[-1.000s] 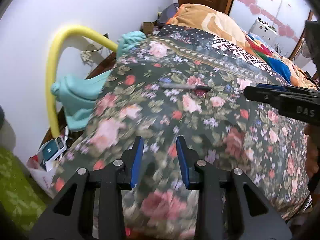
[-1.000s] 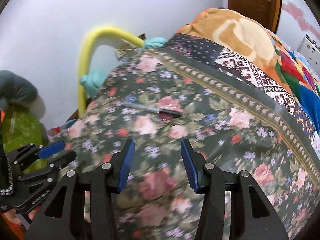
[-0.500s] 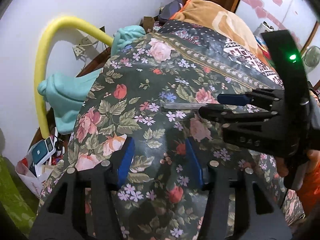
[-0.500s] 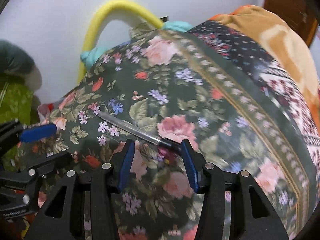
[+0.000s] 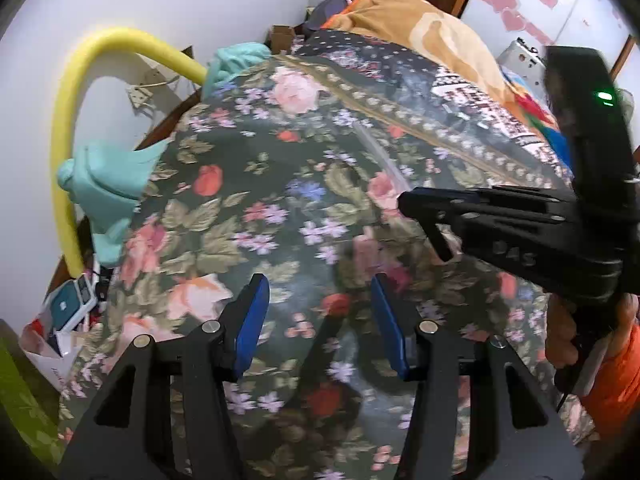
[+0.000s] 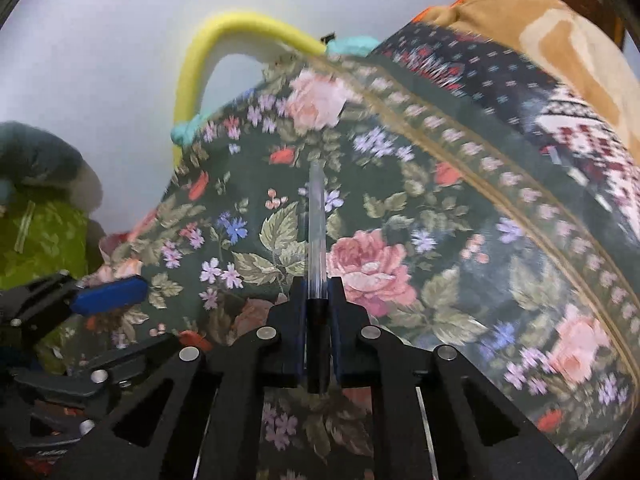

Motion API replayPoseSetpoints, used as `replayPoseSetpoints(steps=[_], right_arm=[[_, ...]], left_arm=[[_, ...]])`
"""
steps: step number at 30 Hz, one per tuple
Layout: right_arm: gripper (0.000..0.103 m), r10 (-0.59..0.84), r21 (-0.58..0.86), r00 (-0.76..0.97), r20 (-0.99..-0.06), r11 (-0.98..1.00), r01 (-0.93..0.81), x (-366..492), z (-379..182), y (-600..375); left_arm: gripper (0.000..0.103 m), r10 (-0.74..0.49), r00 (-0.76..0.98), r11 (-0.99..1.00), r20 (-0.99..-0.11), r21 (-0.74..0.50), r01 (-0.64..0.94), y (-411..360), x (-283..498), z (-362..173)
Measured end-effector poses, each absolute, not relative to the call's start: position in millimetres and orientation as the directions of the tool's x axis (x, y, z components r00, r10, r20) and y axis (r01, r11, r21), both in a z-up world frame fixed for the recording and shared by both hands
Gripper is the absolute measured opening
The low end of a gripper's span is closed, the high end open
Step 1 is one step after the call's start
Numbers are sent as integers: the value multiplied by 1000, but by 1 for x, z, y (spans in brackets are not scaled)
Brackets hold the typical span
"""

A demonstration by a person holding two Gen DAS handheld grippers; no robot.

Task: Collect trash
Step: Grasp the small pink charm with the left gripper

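A pen (image 6: 316, 224) with a clear barrel and a black end is the trash item. My right gripper (image 6: 317, 292) is shut on its black end, and the barrel sticks out forward over the floral blanket (image 6: 440, 264). In the left wrist view the right gripper (image 5: 408, 202) reaches in from the right, with the pen's barrel (image 5: 380, 156) slanting up and left from its tip. My left gripper (image 5: 318, 312) hovers open above the blanket with nothing between its blue pads (image 5: 250, 328). It also shows at the left edge of the right wrist view (image 6: 108, 294).
A yellow foam tube (image 5: 64, 160) arches by the white wall, with teal cloth (image 5: 108, 180) draped on it. An orange-tan blanket (image 5: 420, 28) lies at the far end of the bed. Boxes and a bag (image 5: 60, 320) crowd the floor at left. A hand (image 5: 560, 340) grips the right tool.
My right gripper has come down onto the pen and shut on its black end; the pen now points away from the bed. The left gripper's jaws widened and it moved forward slightly.
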State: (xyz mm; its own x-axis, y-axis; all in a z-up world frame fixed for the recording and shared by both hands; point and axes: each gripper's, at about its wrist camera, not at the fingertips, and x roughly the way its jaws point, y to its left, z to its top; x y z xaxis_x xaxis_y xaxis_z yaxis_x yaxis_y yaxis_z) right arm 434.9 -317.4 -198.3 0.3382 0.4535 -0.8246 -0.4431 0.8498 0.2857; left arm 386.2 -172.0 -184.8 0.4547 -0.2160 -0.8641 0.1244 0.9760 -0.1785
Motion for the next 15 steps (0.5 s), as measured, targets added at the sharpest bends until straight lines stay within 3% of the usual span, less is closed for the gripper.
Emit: replayPoseSetpoints(steps=[7, 13, 15], right_arm=[[10, 379, 248, 433, -818, 911, -329, 413, -181, -367], [10, 381, 277, 404, -831, 915, -293, 410, -184, -385], [10, 386, 285, 399, -832, 914, -290, 409, -186, -382]], left_arm=[[52, -288, 387, 955, -876, -230, 190, -205, 401, -197], [52, -264, 361, 956, -895, -194, 219, -228, 407, -213], [44, -255, 344, 954, -904, -178, 241, -235, 407, -216]])
